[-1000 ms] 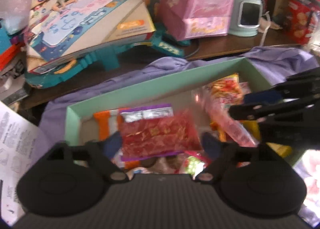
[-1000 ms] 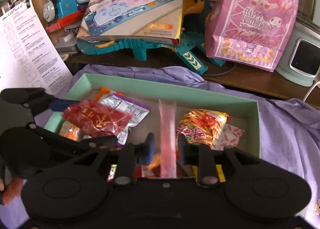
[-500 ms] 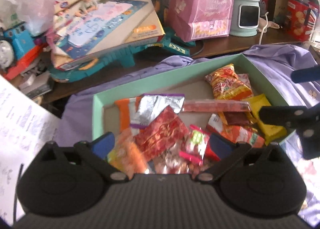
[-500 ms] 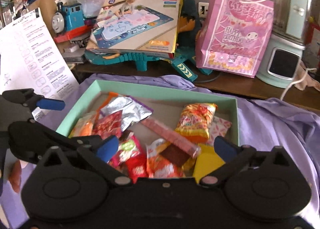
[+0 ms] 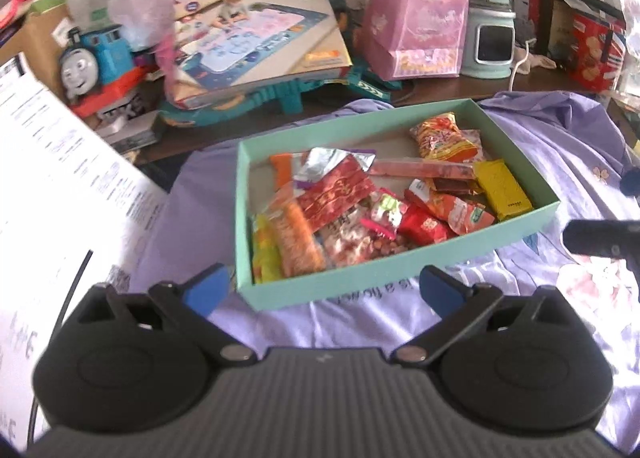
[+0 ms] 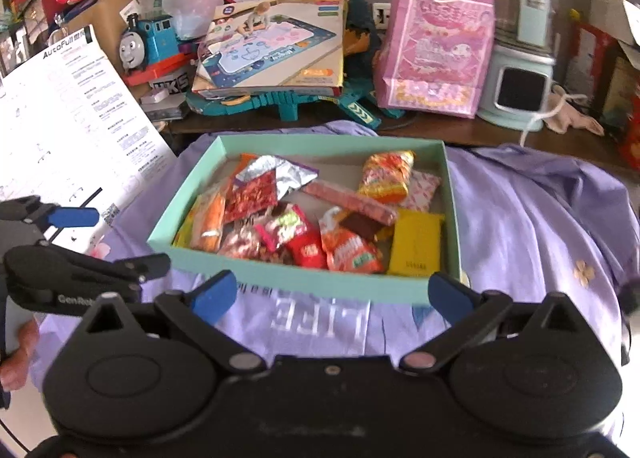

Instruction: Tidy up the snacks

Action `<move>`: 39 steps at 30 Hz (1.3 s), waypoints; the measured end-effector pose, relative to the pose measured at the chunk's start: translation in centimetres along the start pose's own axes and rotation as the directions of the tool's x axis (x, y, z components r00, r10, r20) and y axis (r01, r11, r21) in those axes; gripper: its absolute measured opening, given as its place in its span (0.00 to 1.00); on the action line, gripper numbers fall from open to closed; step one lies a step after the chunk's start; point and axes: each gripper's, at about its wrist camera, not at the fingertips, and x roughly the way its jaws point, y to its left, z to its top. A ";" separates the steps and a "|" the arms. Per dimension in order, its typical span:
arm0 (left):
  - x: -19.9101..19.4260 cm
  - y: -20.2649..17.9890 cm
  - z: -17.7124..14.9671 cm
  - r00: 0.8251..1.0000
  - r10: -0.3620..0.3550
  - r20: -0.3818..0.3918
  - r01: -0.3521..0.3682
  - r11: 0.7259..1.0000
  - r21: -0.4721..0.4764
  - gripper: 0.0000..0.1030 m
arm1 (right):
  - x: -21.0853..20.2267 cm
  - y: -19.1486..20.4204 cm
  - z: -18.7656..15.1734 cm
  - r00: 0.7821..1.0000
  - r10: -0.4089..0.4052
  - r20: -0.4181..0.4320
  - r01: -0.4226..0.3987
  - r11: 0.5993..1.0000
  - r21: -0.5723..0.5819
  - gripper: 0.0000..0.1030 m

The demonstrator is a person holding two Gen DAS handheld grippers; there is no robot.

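A mint-green box (image 5: 400, 270) (image 6: 304, 278) sits on a purple cloth and holds several snack packets. Among them are a red packet (image 5: 340, 193) (image 6: 250, 193), a long pink bar (image 5: 424, 169) (image 6: 352, 199), a yellow packet (image 5: 504, 187) (image 6: 416, 244) and an orange-yellow bag (image 5: 440, 133) (image 6: 386, 173). My left gripper (image 5: 324, 290) is open and empty, just in front of the box's near wall. My right gripper (image 6: 332, 294) is open and empty, also in front of the near wall. Each gripper shows at the edge of the other's view.
Behind the box stand a toy play-mat box (image 6: 276, 49), a pink gift bag (image 6: 436, 45), a mint appliance (image 6: 520, 73) and a blue toy train (image 6: 148, 41). A white instruction sheet (image 6: 76, 113) lies to the left. The purple cloth (image 6: 532, 217) covers the surface.
Both grippers let go of their snacks, the red packet and the pink bar, which now lie in the box. Both opened and drew back from over the box to in front of it.
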 end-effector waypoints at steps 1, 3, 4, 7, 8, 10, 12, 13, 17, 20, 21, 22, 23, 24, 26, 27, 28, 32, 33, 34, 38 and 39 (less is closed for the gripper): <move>-0.5 0.1 -0.5 1.000 0.003 -0.001 -0.003 1.000 -0.008 1.00 | -0.4 0.0 -0.5 1.000 -0.003 -0.004 0.003 1.000 0.011 1.00; -1.0 0.3 -1.3 1.000 0.011 -0.006 -0.011 1.000 -0.017 1.00 | -1.1 0.1 -1.4 1.000 -0.010 -0.014 0.011 1.000 0.027 1.00; -1.2 0.4 -1.7 1.000 0.014 -0.009 -0.015 1.000 -0.022 1.00 | -1.4 0.2 -1.9 1.000 -0.013 -0.019 0.014 0.999 0.032 1.00; -1.5 0.7 -2.9 1.000 0.016 -0.022 -0.017 0.999 -0.042 1.00 | -2.0 0.3 -3.2 0.999 -0.020 -0.025 0.021 0.999 0.035 1.00; -1.5 0.8 -3.2 1.000 0.017 -0.026 -0.018 0.999 -0.047 1.00 | -2.2 0.4 -3.5 0.999 -0.019 -0.027 0.020 0.999 0.038 1.00; -1.4 0.7 -3.8 0.999 0.023 -0.034 -0.025 0.999 -0.049 1.00 | -2.4 0.5 -4.0 0.999 -0.015 -0.030 0.016 0.999 0.041 1.00; -1.1 0.6 -4.3 0.999 0.022 -0.041 -0.024 0.999 -0.045 1.00 | -2.3 0.6 -4.4 0.999 -0.018 -0.036 0.019 0.999 0.036 1.00; -1.0 0.5 -4.5 0.999 0.019 -0.046 -0.021 0.999 -0.043 1.00 | -2.2 0.6 -4.5 0.999 -0.021 -0.041 0.022 0.999 0.035 1.00; -0.6 0.2 -4.7 0.999 0.022 -0.047 -0.024 0.999 -0.034 1.00 | -1.5 0.4 -4.8 0.998 -0.026 -0.060 0.028 0.999 0.046 1.00; -0.1 0.1 -4.9 0.998 0.021 -0.052 -0.022 0.999 -0.028 1.00 | -0.7 0.2 -4.7 0.996 -0.032 -0.088 0.038 0.997 0.068 1.00; 0.0 0.1 -4.9 0.998 0.022 -0.054 -0.024 0.999 -0.029 1.00 | -0.5 0.1 -4.7 0.995 -0.033 -0.094 0.040 0.996 0.074 1.00; 0.3 0.2 -4.9 0.998 0.025 -0.057 -0.027 0.999 -0.031 1.00 | -0.3 0.0 -4.8 0.995 -0.034 -0.098 0.042 0.996 0.079 1.00; 0.5 0.2 -4.9 0.998 0.025 -0.059 -0.027 0.999 -0.035 1.00 | -0.1 0.0 -4.8 0.994 -0.035 -0.102 0.044 0.996 0.082 1.00; 0.7 0.3 -5.0 0.998 0.019 -0.064 -0.022 0.999 -0.039 1.00 | 0.2 -0.1 -4.8 0.994 -0.036 -0.107 0.045 0.995 0.084 1.00; 1.3 0.5 -5.1 0.996 -0.023 -0.086 0.018 0.999 -0.051 1.00 | 0.6 -0.2 -4.9 0.993 -0.036 -0.116 0.047 0.995 0.088 1.00; 1.5 0.7 -5.1 0.995 -0.029 -0.093 0.024 0.998 -0.057 1.00 | 0.8 -0.2 -4.9 0.992 -0.037 -0.121 0.048 0.995 0.091 1.00; 1.7 0.7 -5.1 0.995 -0.026 -0.098 0.020 0.998 -0.058 1.00 | 1.0 -0.3 -5.0 0.991 -0.037 -0.127 0.049 0.994 0.093 1.00; 2.3 0.7 -5.2 0.994 -0.003 -0.107 -0.003 0.999 -0.054 1.00 | 1.6 -0.3 -5.0 0.989 -0.040 -0.140 0.054 0.994 0.097 1.00; 2.5 0.8 -5.2 0.994 -0.002 -0.110 -0.004 0.998 -0.057 1.00 | 1.7 -0.3 -4.9 0.989 -0.041 -0.139 0.055 0.994 0.097 1.00; 2.6 0.9 -5.2 0.994 0.002 -0.113 -0.008 0.998 -0.058 1.00 | 1.8 -0.4 -4.9 0.990 -0.042 -0.138 0.056 0.994 0.098 1.00; 2.9 1.1 -5.0 0.993 0.016 -0.114 -0.023 0.998 -0.063 1.00 | 1.9 -0.5 -4.7 0.990 -0.049 -0.136 0.063 0.993 0.105 1.00; 2.9 1.2 -4.9 0.993 0.019 -0.112 -0.027 0.998 -0.065 1.00 | 1.9 -0.5 -4.7 0.989 -0.050 -0.137 0.065 0.993 0.104 1.00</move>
